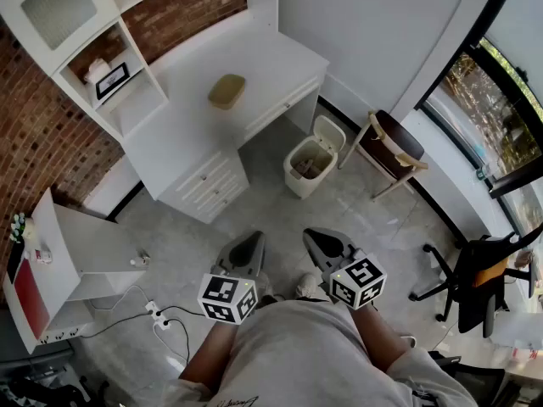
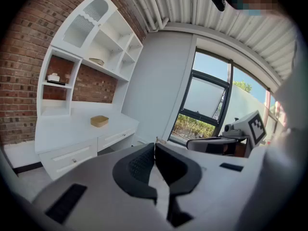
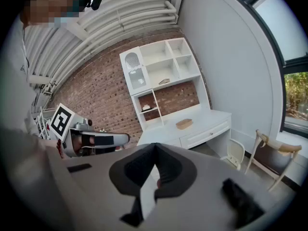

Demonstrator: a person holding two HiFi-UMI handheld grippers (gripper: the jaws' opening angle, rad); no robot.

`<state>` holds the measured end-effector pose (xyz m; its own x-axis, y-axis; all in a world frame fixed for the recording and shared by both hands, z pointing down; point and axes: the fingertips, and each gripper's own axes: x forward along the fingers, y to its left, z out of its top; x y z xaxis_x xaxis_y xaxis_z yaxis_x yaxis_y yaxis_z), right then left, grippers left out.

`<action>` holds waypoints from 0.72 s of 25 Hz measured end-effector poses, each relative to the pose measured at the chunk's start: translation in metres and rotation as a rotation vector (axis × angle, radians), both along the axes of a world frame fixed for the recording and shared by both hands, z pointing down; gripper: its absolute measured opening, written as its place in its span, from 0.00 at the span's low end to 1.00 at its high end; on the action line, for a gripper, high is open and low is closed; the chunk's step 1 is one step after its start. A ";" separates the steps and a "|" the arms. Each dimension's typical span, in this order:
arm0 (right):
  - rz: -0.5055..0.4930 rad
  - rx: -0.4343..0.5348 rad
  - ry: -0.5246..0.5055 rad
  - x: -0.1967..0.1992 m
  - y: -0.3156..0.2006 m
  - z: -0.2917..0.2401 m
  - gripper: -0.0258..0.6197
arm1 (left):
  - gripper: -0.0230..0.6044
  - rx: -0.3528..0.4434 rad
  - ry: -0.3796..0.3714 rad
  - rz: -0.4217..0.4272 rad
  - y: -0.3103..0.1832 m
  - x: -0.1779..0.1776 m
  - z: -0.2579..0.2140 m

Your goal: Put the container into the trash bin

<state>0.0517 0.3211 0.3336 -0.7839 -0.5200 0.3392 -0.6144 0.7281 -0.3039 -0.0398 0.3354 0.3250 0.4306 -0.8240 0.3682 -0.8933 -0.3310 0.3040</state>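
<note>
Standing well apart from the white desk (image 1: 271,58), the person is not yet starting the real work. The container (image 1: 226,91), a flat tan thing, is lying untouched on the desk top at the far side of the room. The trash bin (image 1: 311,161) is standing on the floor just right of the desk, with its lid lifted. So I am judging that everything is left to do: going to the desk, gripping the container, carrying it to the bin and dropping it in. The left gripper (image 1: 251,237) and the right gripper (image 1: 316,236) are hanging near the person's body, side by side, both pointing forward and a little downward. Each one is holding its jaws pressed together, with nothing between them.
</note>
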 end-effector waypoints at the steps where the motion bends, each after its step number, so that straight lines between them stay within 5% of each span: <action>1: 0.000 0.001 -0.001 -0.001 -0.002 0.000 0.08 | 0.07 0.001 -0.003 0.001 -0.001 0.000 0.000; 18: 0.006 -0.014 -0.024 -0.033 -0.013 -0.001 0.08 | 0.07 0.011 -0.008 0.014 -0.013 -0.028 -0.002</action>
